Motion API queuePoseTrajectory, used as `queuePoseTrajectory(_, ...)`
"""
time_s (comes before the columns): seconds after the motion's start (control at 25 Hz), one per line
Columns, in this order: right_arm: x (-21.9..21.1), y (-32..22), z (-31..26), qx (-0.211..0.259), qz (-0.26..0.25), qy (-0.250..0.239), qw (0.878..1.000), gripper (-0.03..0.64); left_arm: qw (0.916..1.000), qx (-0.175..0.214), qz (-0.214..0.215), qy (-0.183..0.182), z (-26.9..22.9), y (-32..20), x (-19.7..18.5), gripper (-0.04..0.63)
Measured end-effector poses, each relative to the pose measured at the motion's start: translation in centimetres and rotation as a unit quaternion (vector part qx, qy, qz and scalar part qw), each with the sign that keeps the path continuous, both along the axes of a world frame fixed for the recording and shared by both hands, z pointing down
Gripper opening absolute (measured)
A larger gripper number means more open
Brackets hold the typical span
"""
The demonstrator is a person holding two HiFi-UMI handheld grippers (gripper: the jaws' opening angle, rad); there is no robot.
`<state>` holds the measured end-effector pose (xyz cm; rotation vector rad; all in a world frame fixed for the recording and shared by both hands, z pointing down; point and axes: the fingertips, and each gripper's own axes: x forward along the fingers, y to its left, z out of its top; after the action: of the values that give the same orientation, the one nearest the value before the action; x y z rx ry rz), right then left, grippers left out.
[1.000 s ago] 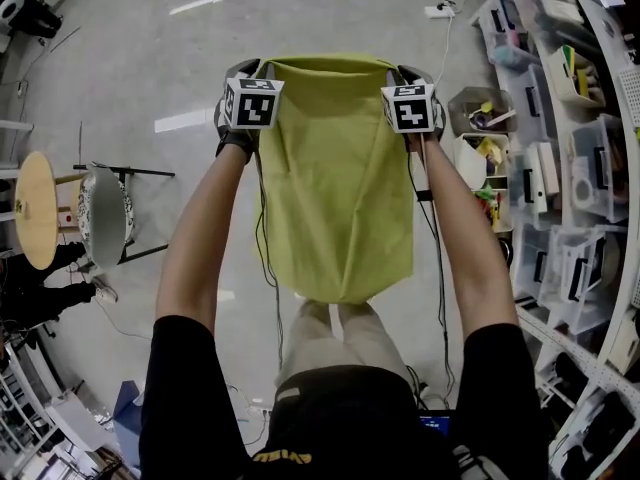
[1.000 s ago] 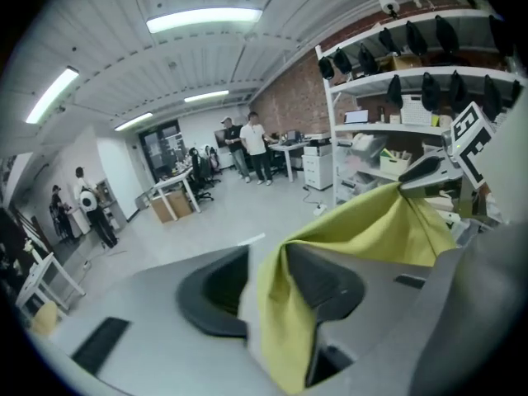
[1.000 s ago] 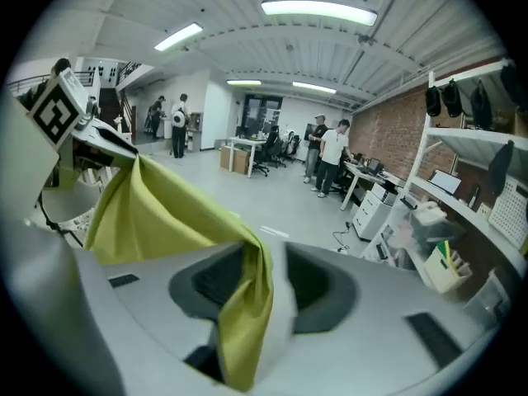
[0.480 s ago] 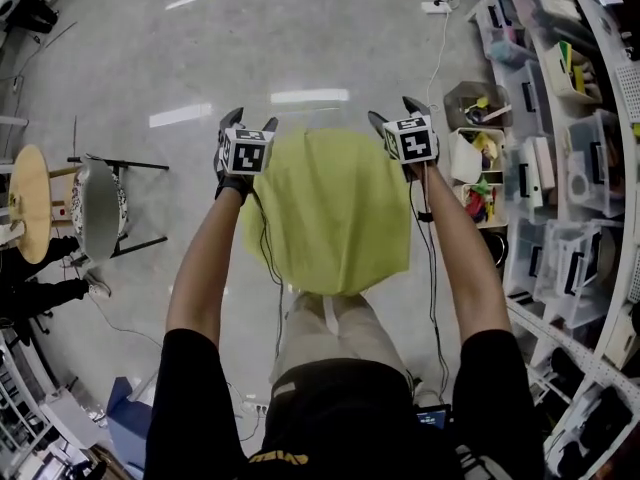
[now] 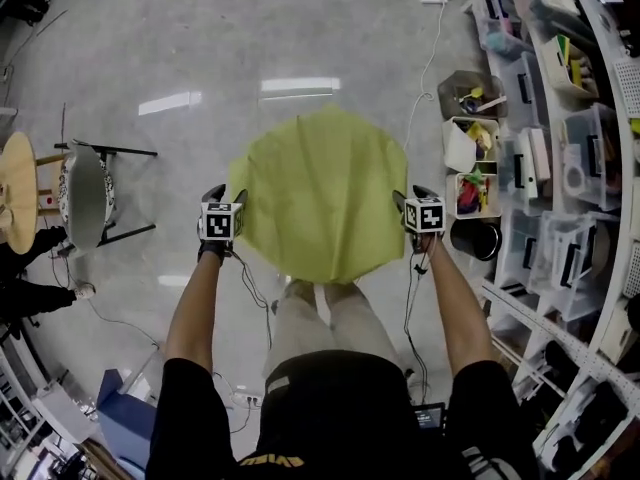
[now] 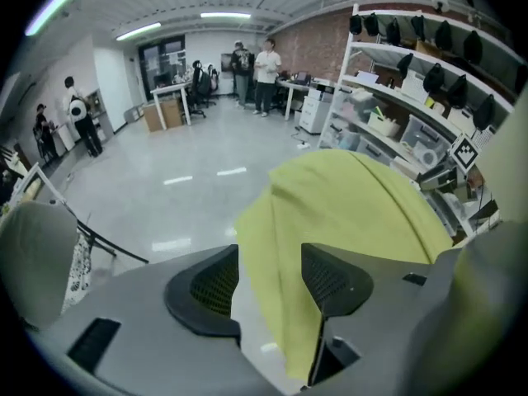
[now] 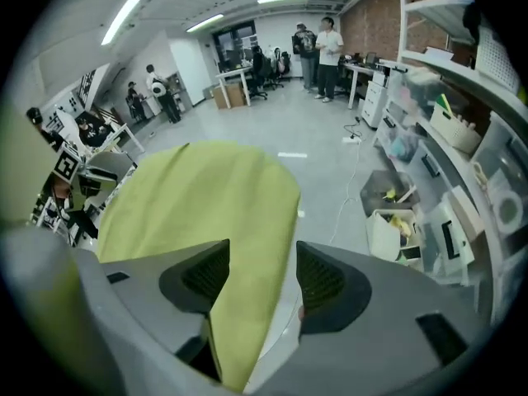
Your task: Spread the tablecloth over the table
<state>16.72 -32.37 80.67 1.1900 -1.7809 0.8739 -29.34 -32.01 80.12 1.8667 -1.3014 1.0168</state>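
The yellow-green tablecloth point(image 5: 318, 193) lies spread out flat and slightly domed between my two grippers; whatever is under it is hidden. My left gripper point(image 5: 226, 196) is at its left edge and my right gripper point(image 5: 413, 194) at its right edge. In the left gripper view the cloth point(image 6: 346, 213) runs between the jaws of the left gripper point(image 6: 272, 279), lying against the right one with a gap on the other side. In the right gripper view the cloth point(image 7: 198, 205) hangs loosely between the jaws of the right gripper point(image 7: 262, 277). Both pairs of jaws have just been closing but stand open.
Shelving with plastic bins point(image 5: 560, 168) lines the right side, with a black bucket point(image 5: 475, 238) and open boxes point(image 5: 470, 98) on the floor beside it. A folding stand point(image 5: 85, 193) and a round wooden top point(image 5: 18, 203) are at the left. People point(image 6: 266, 64) stand far off.
Both grippers have come down and back toward the person and moved apart. The cloth, first hanging from shut jaws, now lies spread flat with the jaws open around its edges.
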Motion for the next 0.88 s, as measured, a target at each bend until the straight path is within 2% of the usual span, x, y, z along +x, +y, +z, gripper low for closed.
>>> queuePoseTrajectory(0.08, -0.2, 1.6, 1.1, -0.011, 0.009, -0.002, 1.0, 0.245, 0.9998, -0.011, 0.006, 0.017, 1.1, 1.1, 0.5, 0.253)
queuePoseTrajectory(0.24, -1.7, 2.4, 2.5, -0.019, 0.012, 0.003, 1.0, 0.243, 0.9997, -0.018, 0.002, 0.014, 2.1, 2.0, 0.4, 0.229)
queuePoseTrajectory(0.36, -1.6, 2.5, 3.0, -0.016, 0.005, 0.02, 1.0, 0.197, 0.9997, -0.022, -0.003, 0.006, 2.9, 2.4, 0.9, 0.07)
queuePoseTrajectory(0.44, -1.5, 2.4, 3.0, -0.013, -0.006, 0.035, 0.999, 0.143, 0.9997, -0.022, -0.01, 0.002, 3.1, 2.4, 1.1, 0.023)
queuePoseTrajectory(0.56, -1.0, 2.4, 2.4, -0.007, -0.012, 0.054, 0.998, 0.045, 0.9995, -0.023, -0.02, 0.003, 2.8, 2.5, 1.0, 0.02)
queuePoseTrajectory(0.64, -0.3, 2.3, 1.9, -0.002, -0.007, 0.059, 0.998, 0.006, 0.9995, -0.024, -0.022, 0.004, 2.5, 2.5, 0.7, 0.02)
queuePoseTrajectory(0.88, 4.5, 2.5, 0.4, -0.003, 0.037, 0.073, 0.997, 0.005, 0.9993, -0.025, -0.024, 0.016, 1.3, 3.0, -0.4, 0.02)
